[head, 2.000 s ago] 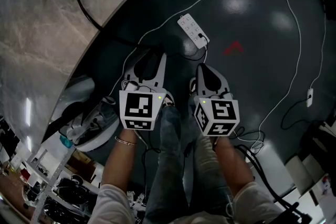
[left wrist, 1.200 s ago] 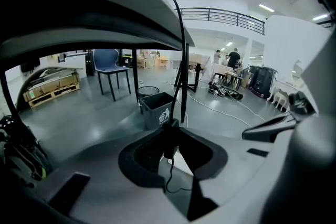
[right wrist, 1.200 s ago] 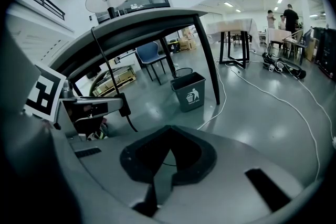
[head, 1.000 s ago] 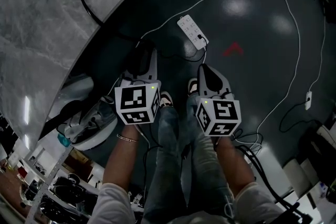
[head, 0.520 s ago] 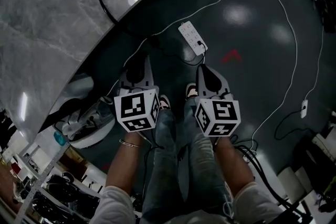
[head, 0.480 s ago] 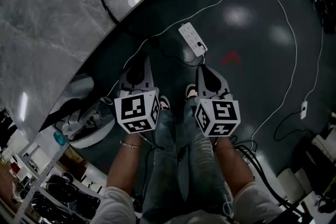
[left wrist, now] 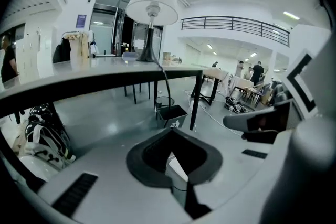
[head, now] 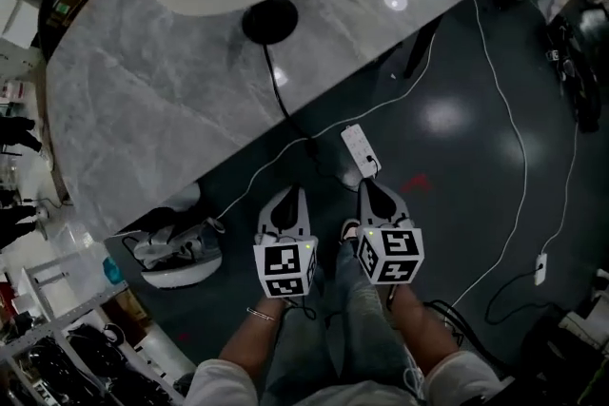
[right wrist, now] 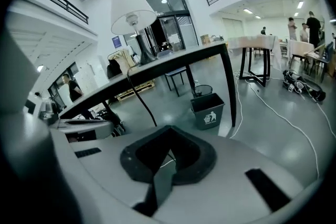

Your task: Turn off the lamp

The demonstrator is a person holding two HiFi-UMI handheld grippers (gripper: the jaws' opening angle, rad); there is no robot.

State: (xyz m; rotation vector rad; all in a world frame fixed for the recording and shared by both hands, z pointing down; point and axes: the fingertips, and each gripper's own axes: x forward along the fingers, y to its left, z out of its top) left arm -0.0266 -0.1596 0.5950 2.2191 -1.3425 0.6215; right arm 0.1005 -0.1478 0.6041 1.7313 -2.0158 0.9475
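Lamp (head: pixel 269 19) first: it stands upright on the grey marble counter (head: pixel 143 109), dark round base set back from the near edge, with the white shade overhead. Its black cord (head: pixel 282 90) runs from the base across the top, drops over the edge and heads toward a white power strip (head: pixel 360 150) on the dark floor. I can't pick out a switch in any view, and I can't say for sure whether the bulb is lit.

Both grippers sit low, side by side over the floor in front of the person's legs, well apart from the lamp. The left gripper (head: pixel 289 193) has just been closing and its jaws are now clenched on nothing. The right gripper (head: pixel 370 186) looks clenched and empty too. From the two gripper views the counter edge sits above them, with the lamp (left wrist: pixel 152 2) beyond it.

So this reads as the approach, nothing touched yet. The dangers ahead are these. A clenched tip coming in too hard could shove the base or tip the tall lamp by its shade. Catching the hanging cord on the way up could drag the lamp toward the edge. And with the switch unseen, a reach could go to the wrong spot.
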